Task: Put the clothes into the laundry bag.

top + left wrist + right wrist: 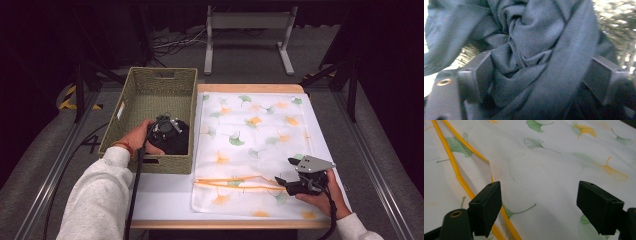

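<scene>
Dark cloth (531,57) lies bunched in the near right corner of the woven basket (135,102), which stands on the left end of the tabletop (160,197). I have my left hand-held gripper (167,131) down inside the basket on top of that cloth; in the left gripper view the crumpled folds sit between its jaws, which stand wide, though I cannot tell whether the pads press on the fabric. My right hand-held gripper (281,181) hovers low over the near right part of the white mesh bag (250,145) printed with green and orange leaves, just beside its orange zipper (461,177), jaws spread apart with nothing between them.
</scene>
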Available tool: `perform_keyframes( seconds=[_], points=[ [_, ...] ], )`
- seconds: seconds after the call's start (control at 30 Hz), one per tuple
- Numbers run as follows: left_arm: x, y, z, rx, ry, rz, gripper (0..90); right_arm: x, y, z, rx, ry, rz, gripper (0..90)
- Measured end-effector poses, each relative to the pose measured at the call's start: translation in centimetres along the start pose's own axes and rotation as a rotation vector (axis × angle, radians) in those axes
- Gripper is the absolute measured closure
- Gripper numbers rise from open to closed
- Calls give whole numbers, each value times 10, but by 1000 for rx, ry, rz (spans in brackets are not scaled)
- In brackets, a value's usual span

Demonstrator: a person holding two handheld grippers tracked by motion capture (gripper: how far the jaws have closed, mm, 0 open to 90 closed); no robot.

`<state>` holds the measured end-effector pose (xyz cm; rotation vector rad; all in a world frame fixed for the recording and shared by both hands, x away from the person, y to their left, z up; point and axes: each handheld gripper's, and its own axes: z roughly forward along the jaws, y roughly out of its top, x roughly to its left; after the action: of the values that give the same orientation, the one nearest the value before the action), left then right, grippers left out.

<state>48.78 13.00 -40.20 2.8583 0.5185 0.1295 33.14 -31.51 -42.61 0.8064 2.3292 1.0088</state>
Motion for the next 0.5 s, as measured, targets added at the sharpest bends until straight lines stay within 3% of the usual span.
perform_keyframes(
  seconds=[0.13,0.27,0.4,0.5],
  points=[
    [1,5,5,42,5,8,122,-1,0,0,-1,1,5,213],
    [3,5,2,44,0,14,283,-1,0,-1,-2,-1,7,213],
    [5,1,-2,26,26,29,539,-1,0,-2,-6,-3,8,214],
    [3,1,-3,24,38,38,585,-1,0,-2,-10,-6,9,214]
  ],
)
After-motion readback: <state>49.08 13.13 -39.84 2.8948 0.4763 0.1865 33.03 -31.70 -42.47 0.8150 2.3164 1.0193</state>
